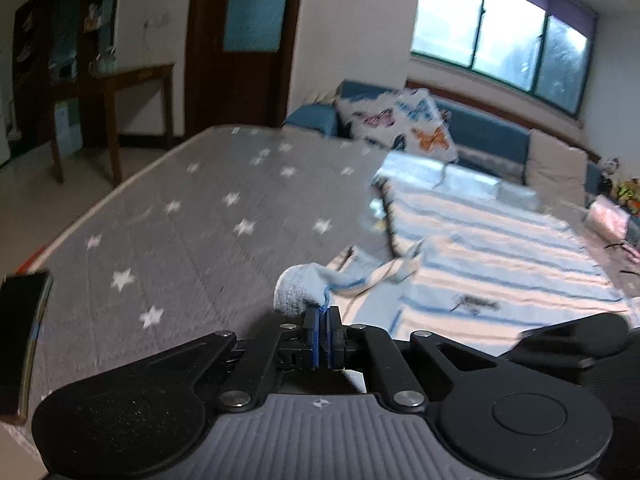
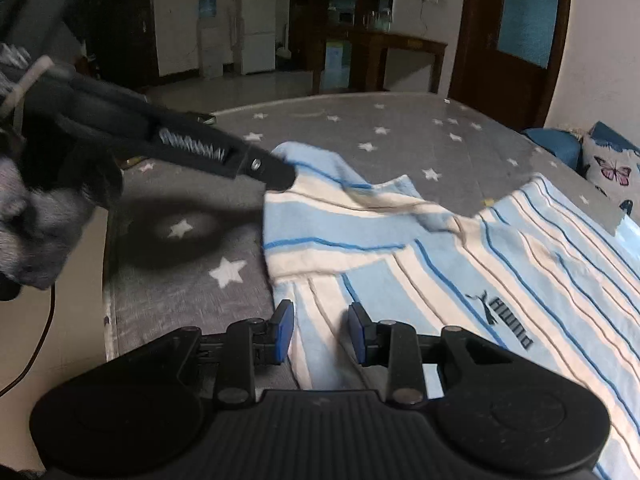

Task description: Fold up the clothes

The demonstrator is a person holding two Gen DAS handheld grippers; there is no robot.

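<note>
A blue and white striped shirt lies spread on a grey bed cover with white stars; it also shows in the left wrist view. My left gripper is shut on the shirt's sleeve end and holds it just above the cover. The left gripper also shows in the right wrist view, gripping the sleeve tip. My right gripper is open, its blue pads either side of the shirt's near hem, low over the cloth.
A dark phone lies at the bed's left edge. A blue sofa with a butterfly cushion stands behind the bed. A wooden table and a dark door are beyond. The floor lies left of the bed.
</note>
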